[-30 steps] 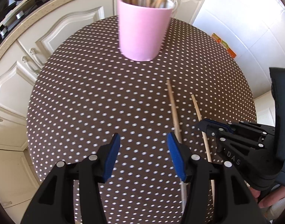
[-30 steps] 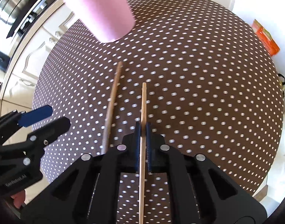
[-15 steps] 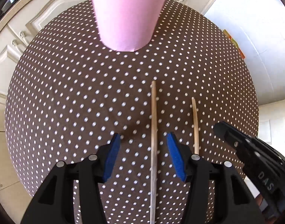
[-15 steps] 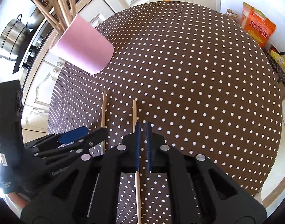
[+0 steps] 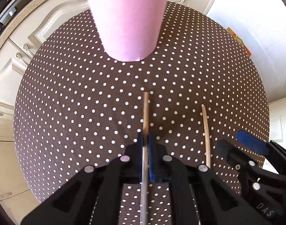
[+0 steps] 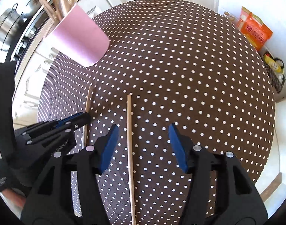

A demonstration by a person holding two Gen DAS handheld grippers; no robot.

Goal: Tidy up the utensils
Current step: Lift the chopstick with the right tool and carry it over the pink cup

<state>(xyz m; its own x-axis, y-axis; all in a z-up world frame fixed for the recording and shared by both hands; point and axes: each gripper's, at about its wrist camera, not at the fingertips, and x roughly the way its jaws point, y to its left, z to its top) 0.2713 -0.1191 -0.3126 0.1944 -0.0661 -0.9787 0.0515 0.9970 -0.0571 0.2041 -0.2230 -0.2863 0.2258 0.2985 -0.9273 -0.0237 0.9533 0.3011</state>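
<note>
Two wooden sticks lie side by side on the brown polka-dot table (image 5: 68,97). My left gripper (image 5: 146,140) is shut on the left stick (image 5: 145,110), also seen in the right wrist view (image 6: 88,101). My right gripper (image 6: 143,131) is open, and the right stick (image 6: 129,131) lies on the table between its blue pads, nearer the left one. That stick also shows in the left wrist view (image 5: 205,123), beside the right gripper (image 5: 242,140). A pink cup (image 5: 128,18) stands at the far side and holds several wooden utensils (image 6: 58,1).
White cabinets (image 5: 30,37) and a counter run behind the table. Steel pots (image 6: 10,24) sit on a stove at the far left. An orange packet (image 6: 255,31) and a basket (image 6: 275,71) lie on the floor to the right, past the table (image 6: 199,75) edge.
My left gripper has moved over the left stick and shut on it. My right gripper has opened and let go of the right stick, which now lies on the table.
</note>
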